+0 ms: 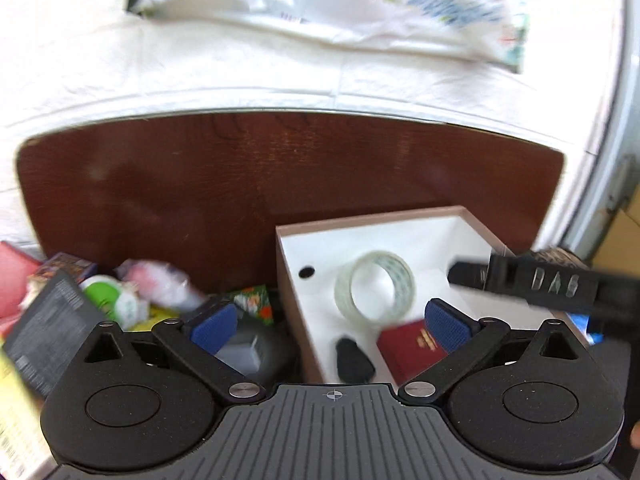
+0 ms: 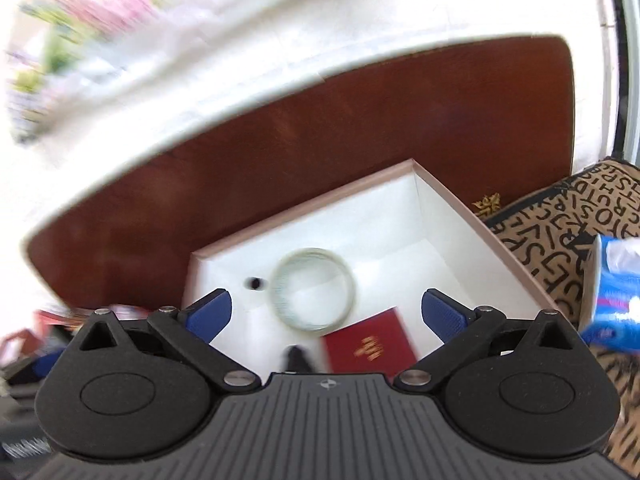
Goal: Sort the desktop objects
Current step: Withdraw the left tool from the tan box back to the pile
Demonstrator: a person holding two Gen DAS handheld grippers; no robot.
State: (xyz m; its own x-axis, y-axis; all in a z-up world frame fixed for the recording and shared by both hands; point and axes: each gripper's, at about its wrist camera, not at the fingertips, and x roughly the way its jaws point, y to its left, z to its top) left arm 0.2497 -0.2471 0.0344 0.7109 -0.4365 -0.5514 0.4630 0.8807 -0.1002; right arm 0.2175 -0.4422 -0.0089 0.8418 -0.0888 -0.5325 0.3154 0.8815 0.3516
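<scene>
An open white box with a pink rim (image 1: pixel 372 220) stands on the dark wood table. In it lie a clear tape roll (image 1: pixel 374 288), a red booklet (image 1: pixel 412 346), a black object (image 1: pixel 354 360) and a small black round thing (image 1: pixel 307 271). My left gripper (image 1: pixel 330 326) is open and empty above the box's left wall. The right gripper's body (image 1: pixel 536 284) crosses the right side of that view. In the right wrist view my right gripper (image 2: pixel 326 316) is open and empty over the box (image 2: pixel 444 192), above the tape roll (image 2: pixel 314 288) and red booklet (image 2: pixel 370 344).
A heap of small items lies left of the box: a dark booklet (image 1: pixel 52 328), a green-and-white roll (image 1: pixel 106 296), a pink packet (image 1: pixel 160 282), a grey case (image 1: pixel 248 350). A letter-print brown bag (image 2: pixel 560 232) and blue packet (image 2: pixel 616 292) lie right. A white cloth (image 1: pixel 240 72) lies beyond the table.
</scene>
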